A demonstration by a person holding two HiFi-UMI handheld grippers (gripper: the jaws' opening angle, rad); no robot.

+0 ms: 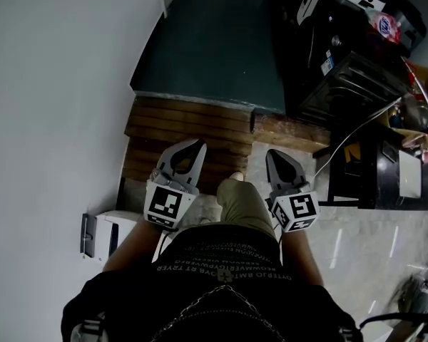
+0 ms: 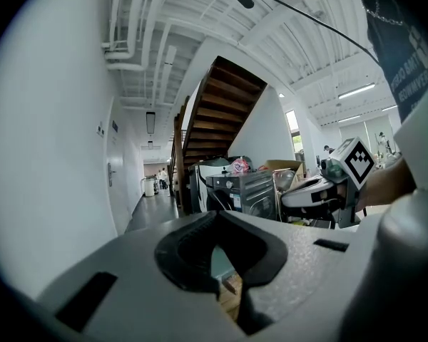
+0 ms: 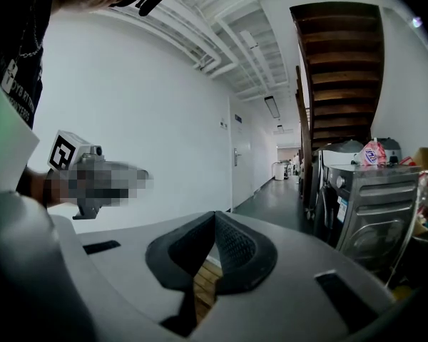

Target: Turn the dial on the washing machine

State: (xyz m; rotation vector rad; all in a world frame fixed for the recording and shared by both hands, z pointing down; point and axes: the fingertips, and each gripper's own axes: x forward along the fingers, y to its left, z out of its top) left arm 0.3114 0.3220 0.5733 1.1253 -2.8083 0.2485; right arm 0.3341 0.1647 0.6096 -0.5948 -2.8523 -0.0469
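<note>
We stand with a hand-held gripper in each hand, both held low in front of the body and pointing forward over a patch of wooden boards [image 1: 192, 130]. The left hand-held gripper [image 1: 197, 143] has its jaws brought together at the tips, and its own view shows only boards and floor through the hollow behind them, so it holds nothing. The right hand-held gripper [image 1: 274, 153] is likewise closed tip to tip and empty. The two are apart, with our leg [image 1: 242, 201] between them.

The washing machine [image 3: 367, 205] stands ahead and to our right, beside a dark wooden staircase [image 3: 342, 70], well apart from both hand-held grippers. On its front panel we make out a small round knob, the dial [image 3: 340, 181], near the upper left corner. It is too small for us to tell how it is set. A pink bag [image 3: 374, 153] rests on top of the appliances there.

To our left runs a plain white wall [image 1: 57, 84]. Beyond the boards lies a dark green floor [image 1: 214, 41]. In the left gripper view the right hand-held gripper shows at the right side with its marker cube [image 2: 358, 161] on top.
</note>
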